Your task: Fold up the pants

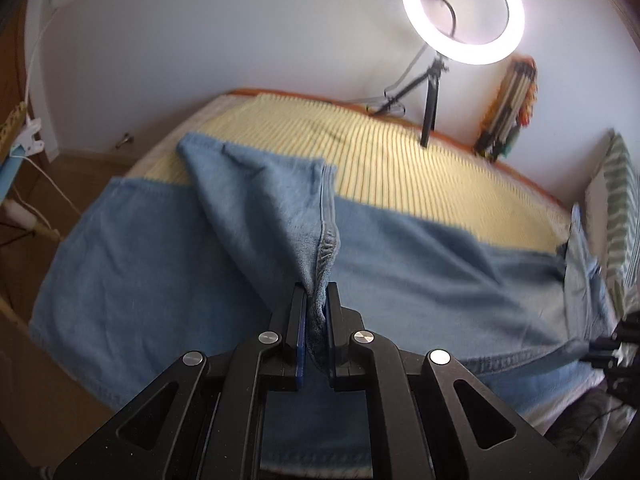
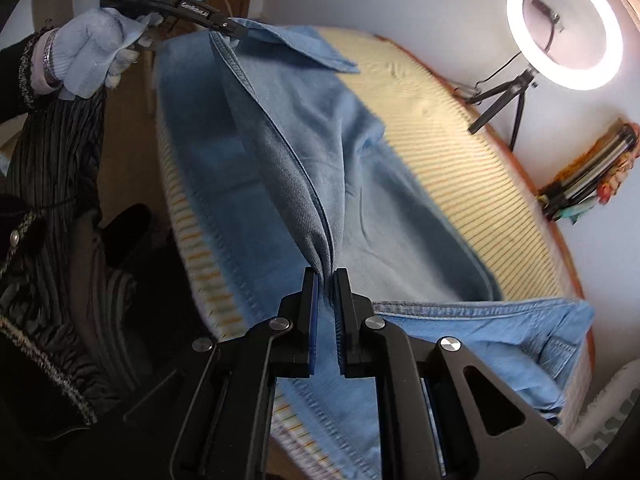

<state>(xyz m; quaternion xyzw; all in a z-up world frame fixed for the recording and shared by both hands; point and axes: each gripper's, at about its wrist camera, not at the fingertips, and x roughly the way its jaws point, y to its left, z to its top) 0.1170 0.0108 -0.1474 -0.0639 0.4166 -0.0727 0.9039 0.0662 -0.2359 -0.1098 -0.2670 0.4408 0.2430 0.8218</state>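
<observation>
Clenched on denim, both: right gripper (image 2: 327, 276) pinching a seam, left gripper (image 1: 316, 294) a hem, lifting one fold of the pants (image 1: 400, 264) clear of the striped bed (image 1: 400, 160), toward the ring light (image 1: 463, 12) at one o'clock.
</observation>
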